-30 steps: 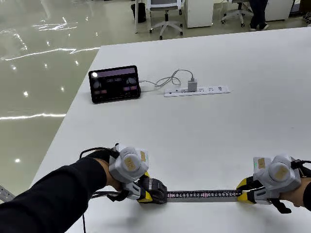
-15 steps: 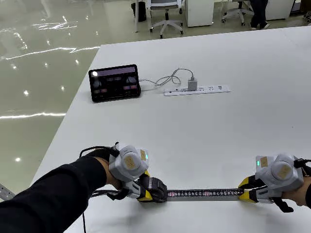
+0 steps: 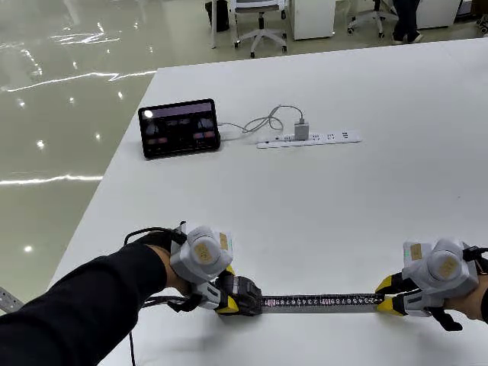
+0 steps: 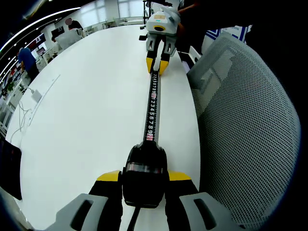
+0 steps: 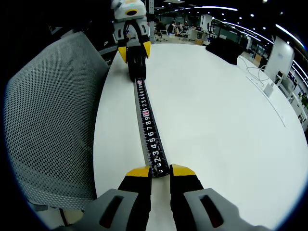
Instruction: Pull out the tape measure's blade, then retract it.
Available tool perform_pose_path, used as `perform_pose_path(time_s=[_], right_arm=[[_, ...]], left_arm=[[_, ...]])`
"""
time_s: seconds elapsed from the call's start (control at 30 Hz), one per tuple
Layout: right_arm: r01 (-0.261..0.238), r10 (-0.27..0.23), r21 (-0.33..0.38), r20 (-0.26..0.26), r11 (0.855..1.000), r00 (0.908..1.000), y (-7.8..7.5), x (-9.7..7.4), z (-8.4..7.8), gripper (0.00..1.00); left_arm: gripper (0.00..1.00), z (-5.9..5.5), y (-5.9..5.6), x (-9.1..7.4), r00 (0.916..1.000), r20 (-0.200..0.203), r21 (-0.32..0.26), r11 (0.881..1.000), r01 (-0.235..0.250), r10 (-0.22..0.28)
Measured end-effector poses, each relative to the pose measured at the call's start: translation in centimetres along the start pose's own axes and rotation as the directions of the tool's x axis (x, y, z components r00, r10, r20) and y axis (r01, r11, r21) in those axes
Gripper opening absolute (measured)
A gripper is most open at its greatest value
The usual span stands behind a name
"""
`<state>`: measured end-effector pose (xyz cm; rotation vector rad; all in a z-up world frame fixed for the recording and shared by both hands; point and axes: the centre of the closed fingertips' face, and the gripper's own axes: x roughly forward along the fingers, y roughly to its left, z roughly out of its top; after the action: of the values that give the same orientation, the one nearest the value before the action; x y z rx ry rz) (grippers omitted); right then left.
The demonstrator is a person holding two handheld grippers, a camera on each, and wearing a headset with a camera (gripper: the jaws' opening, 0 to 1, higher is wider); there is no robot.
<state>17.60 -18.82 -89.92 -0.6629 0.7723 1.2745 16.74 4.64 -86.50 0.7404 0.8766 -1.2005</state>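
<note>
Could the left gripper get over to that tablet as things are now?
Probably not yet: the left gripper is shut on the tape measure, with its blade stretched to the right gripper. The open table toward the tablet leaves the way free once it lets go.

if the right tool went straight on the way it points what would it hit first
Likely the tape measure's case in the left tool, at the far end of the blade the right tool grips.

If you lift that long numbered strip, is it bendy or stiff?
Probably springy rather than floppy: the blade runs straight between the tape measure case and the right gripper. It looks thin, so pushing it sideways would likely bend it. Being a flat strip, it shouldn't roll.
</note>
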Motion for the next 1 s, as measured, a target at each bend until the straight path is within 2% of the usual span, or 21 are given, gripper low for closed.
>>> perform_pose_path(time_s=[1.0], right_arm=[[0.005, -0.005, 0.01, -0.013, 1.0, 0.9999, -0.27, -0.8, -1.01, 0.09]], left_arm=[[0.3, 0.06, -0.07, -0.08, 1.0, 0.003, 0.0, 1.0, 0.001, -0.001]])
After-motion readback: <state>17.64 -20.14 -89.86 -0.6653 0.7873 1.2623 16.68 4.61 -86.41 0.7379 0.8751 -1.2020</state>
